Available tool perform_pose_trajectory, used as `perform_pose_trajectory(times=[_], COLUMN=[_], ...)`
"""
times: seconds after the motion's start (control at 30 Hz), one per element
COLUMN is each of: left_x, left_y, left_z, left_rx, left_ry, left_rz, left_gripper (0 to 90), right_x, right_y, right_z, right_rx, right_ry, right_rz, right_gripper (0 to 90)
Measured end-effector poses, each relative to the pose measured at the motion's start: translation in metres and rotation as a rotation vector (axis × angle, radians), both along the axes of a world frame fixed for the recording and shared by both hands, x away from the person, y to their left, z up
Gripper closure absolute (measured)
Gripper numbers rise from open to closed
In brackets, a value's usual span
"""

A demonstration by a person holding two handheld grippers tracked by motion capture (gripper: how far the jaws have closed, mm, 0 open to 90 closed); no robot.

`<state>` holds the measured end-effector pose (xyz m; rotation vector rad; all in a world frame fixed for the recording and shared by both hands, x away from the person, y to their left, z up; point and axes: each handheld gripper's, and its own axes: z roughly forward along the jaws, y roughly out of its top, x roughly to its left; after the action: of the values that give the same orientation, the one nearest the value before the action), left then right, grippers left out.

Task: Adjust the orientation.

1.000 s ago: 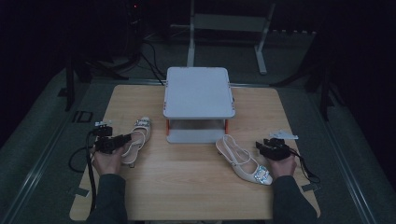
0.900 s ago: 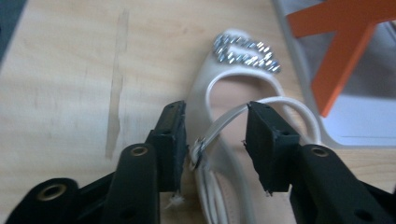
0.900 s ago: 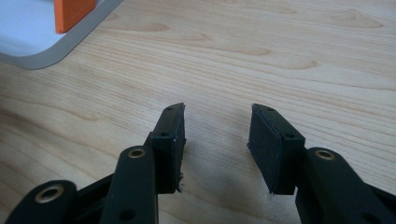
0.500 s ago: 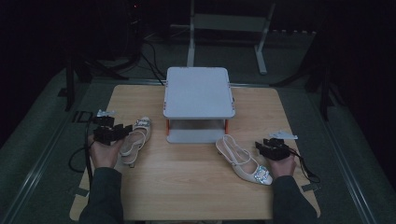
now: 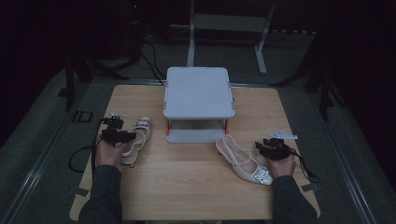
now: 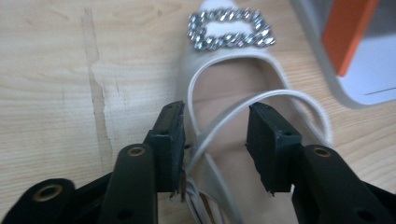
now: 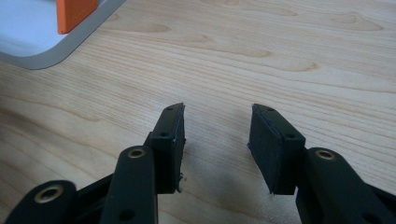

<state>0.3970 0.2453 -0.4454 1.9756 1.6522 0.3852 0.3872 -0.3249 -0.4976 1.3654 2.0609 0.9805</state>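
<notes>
My left tongs (image 6: 215, 142) stand open astride the strap of the near shoe (image 6: 233, 107), ready to pinch it. My right tongs (image 7: 215, 144) gape empty over bare counter (image 7: 280, 56), the other shoe (image 5: 243, 161) just beside them; beyond stands the rack (image 5: 198, 91).

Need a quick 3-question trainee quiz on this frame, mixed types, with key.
1. True or false: the left tool has its jaws spread over the straps of the left shoe.
2. Which best describes the right tool?
A. Shut on a shoe
B. Open over bare tabletop
C. Resting on the grey stand
3. Fill in: the right shoe lies with its jewelled toe pointing ____ the person, heel nearer the grey stand.

Key: 1 true; 2 B; 3 toward
</notes>
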Motion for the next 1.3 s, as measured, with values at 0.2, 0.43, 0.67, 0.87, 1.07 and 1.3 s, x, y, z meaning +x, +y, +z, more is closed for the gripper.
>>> perform_pose_trajectory(times=[0.2, 0.43, 0.67, 0.87, 1.07, 1.3], left_x=[0.004, 0.005, 0.002, -0.001, -0.003, -0.003], left_y=[0.007, 0.018, 0.021, 0.023, 0.024, 0.024], left_z=[-0.013, -0.018, -0.02, -0.019, -0.013, -0.003], left_rx=[-0.064, -0.163, -0.215, -0.253, -0.263, -0.301], left_ry=[0.067, 0.101, 0.089, 0.067, 0.055, 0.033], left_rz=[0.049, 0.124, 0.18, 0.202, 0.215, 0.239], left_gripper=[64.7, 77.2, 80.7, 80.9, 80.9, 80.9], right_x=[0.0, 0.0, 0.0, 0.0, 0.0, 0.0], right_y=[-0.002, -0.002, -0.002, -0.003, -0.003, -0.003], right_z=[0.0, 0.001, 0.001, 0.001, 0.001, 0.001], right_rx=[0.005, 0.005, 0.005, 0.007, 0.006, 0.007], right_ry=[-0.002, -0.004, -0.004, -0.006, -0.007, -0.007], right_rz=[-0.004, -0.005, -0.006, -0.006, -0.007, -0.007], right_gripper=[55.3, 55.2, 55.2, 55.2, 55.2, 55.2])
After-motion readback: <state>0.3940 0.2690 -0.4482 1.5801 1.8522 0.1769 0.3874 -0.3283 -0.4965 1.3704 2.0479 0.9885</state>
